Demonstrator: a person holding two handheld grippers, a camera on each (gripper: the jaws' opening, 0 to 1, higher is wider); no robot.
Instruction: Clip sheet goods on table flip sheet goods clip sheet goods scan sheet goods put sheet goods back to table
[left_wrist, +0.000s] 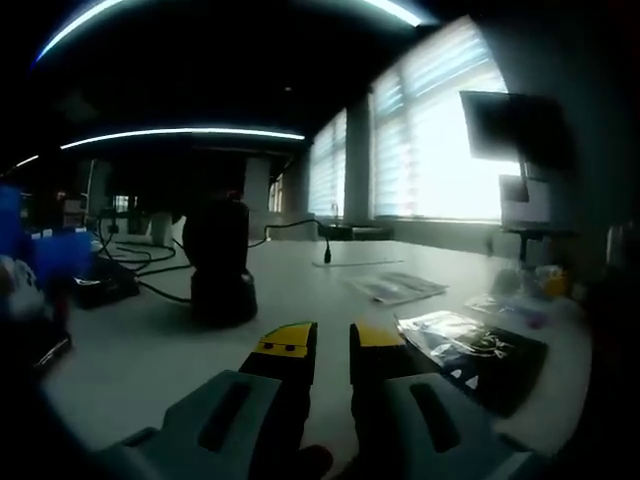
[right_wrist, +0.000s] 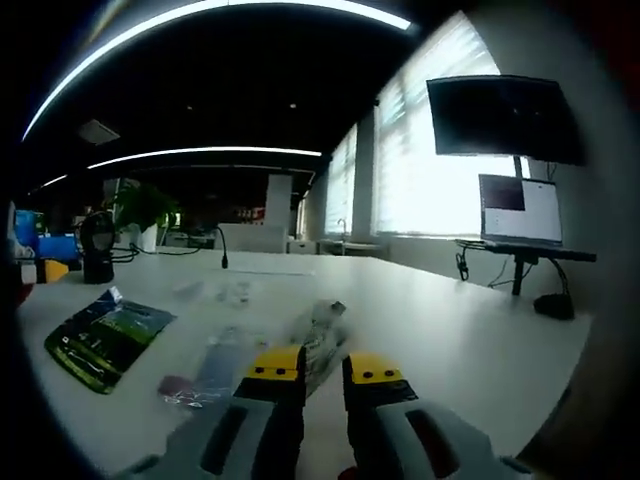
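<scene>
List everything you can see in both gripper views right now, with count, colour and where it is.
Table: one, white, under everything in both views.
Dark sheet packet: one, black with clear film, beside the left gripper; likely the same green-black packet in the right gripper view.
Clear sheet packets: at least two, pale; one just ahead of the right gripper, one purple-tinted beside it.
Flat pale packet: one, farther along the table.
Black device: one, standing on the table, cables trailing from it.
Laptop: one, on a stand by the windows.
Wall screen: one, dark.
Plant: one, green, far end.
Left gripper: grey with yellow-tipped jaws, slightly apart, holding nothing.
Right gripper: same, holding nothing.
</scene>
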